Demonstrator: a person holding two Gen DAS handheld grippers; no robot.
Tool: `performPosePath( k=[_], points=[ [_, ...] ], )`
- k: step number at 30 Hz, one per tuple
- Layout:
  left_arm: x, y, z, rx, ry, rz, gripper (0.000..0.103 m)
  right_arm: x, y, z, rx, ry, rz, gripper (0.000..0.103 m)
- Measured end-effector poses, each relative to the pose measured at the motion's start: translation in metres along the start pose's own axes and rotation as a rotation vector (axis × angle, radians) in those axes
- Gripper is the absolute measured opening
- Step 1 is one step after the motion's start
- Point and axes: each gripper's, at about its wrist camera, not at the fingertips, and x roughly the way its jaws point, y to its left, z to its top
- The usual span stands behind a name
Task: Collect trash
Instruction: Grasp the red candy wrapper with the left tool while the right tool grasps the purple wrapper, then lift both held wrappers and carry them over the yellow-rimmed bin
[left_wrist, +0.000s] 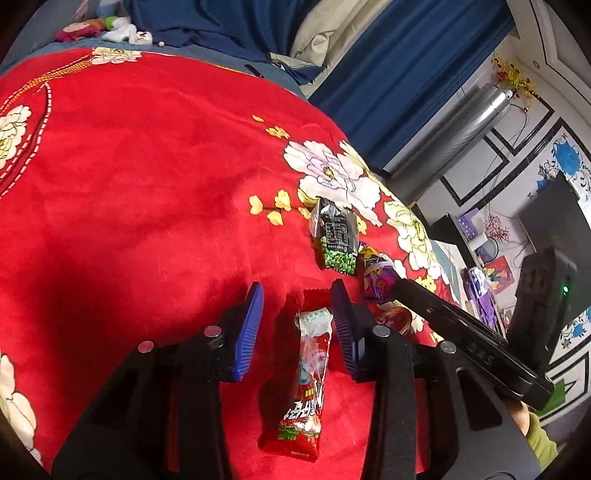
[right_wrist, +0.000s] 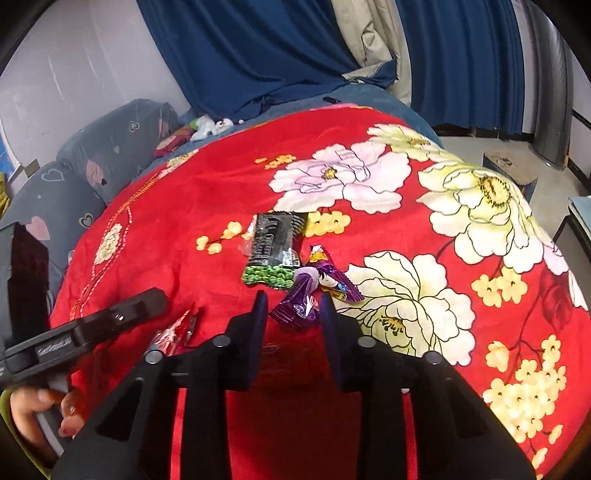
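Observation:
A red snack wrapper (left_wrist: 310, 369) lies lengthwise on the red flowered blanket (left_wrist: 147, 184). My left gripper (left_wrist: 297, 314) straddles its top end, blue pads a little apart from it on each side, open. A crumpled purple wrapper (right_wrist: 299, 302) sits between the fingertips of my right gripper (right_wrist: 293, 317); the jaws stand narrow, close to the wrapper's edges, and I see no squeeze. Just beyond lies a black packet of green peas (right_wrist: 275, 251). In the left wrist view the pea packet (left_wrist: 334, 236) and purple wrapper (left_wrist: 373, 284) lie right of my left gripper.
Pillows (right_wrist: 92, 158) and soft toys (right_wrist: 210, 127) lie at the bed's far left, with blue curtains (right_wrist: 258, 55) behind. The blanket's edge drops to the floor on the right, where a small box (right_wrist: 509, 170) stands. A cluttered desk (left_wrist: 480, 280) lies beyond the bed.

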Motion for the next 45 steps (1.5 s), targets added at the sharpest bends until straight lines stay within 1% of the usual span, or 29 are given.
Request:
performPosePath(
  k=[1, 2, 4, 9, 12, 15, 16, 18, 22, 24, 25, 31, 35, 45],
  points=[
    [0.002, -0.001, -0.001, 0.004, 0.009, -0.006, 0.030, 0.002, -0.001, -0.001, 0.009, 0.005, 0.003, 0.024],
    [0.003, -0.003, -0.001, 0.011, 0.017, -0.007, 0.030, 0.004, -0.002, -0.001, 0.015, 0.007, 0.003, 0.019],
    [0.005, -0.006, -0.002, 0.023, 0.024, -0.002, 0.030, 0.006, -0.004, -0.003, 0.023, 0.014, -0.003, 0.016],
    [0.013, -0.012, -0.007, 0.058, 0.056, 0.023, 0.030, 0.003, -0.014, -0.006, 0.062, -0.011, -0.012, 0.011],
    [0.022, -0.012, -0.011, 0.071, 0.089, 0.044, 0.030, -0.003, -0.020, -0.006, 0.079, -0.037, -0.015, 0.011],
    [0.026, -0.012, -0.014, 0.088, 0.096, 0.056, 0.030, -0.012, -0.024, -0.006, 0.090, -0.060, -0.018, 0.010],
    [0.027, -0.012, -0.014, 0.092, 0.095, 0.061, 0.029, -0.015, -0.025, -0.006, 0.089, -0.069, -0.020, 0.010],
    [0.027, -0.010, -0.015, 0.094, 0.095, 0.069, 0.016, -0.021, -0.026, -0.006, 0.085, -0.084, -0.022, 0.010],
    [0.026, -0.007, -0.014, 0.087, 0.092, 0.063, 0.014, -0.033, -0.024, -0.007, 0.081, -0.116, -0.025, 0.010],
    [0.025, -0.007, -0.014, 0.086, 0.085, 0.059, 0.010, -0.039, -0.023, -0.008, 0.077, -0.130, -0.027, 0.010],
    [0.022, -0.008, -0.013, 0.084, 0.072, 0.052, 0.010, -0.043, -0.022, -0.008, 0.074, -0.140, -0.028, 0.010],
    [-0.010, -0.018, -0.002, 0.091, -0.034, 0.019, 0.010, -0.064, -0.022, -0.012, 0.073, -0.182, -0.018, 0.010],
    [-0.029, -0.036, 0.003, 0.126, -0.097, -0.015, 0.010, -0.079, -0.023, -0.019, 0.075, -0.196, -0.012, 0.010],
    [-0.041, -0.089, -0.007, 0.236, -0.147, -0.081, 0.010, -0.112, -0.030, -0.038, 0.082, -0.227, -0.026, 0.010]
  ],
)
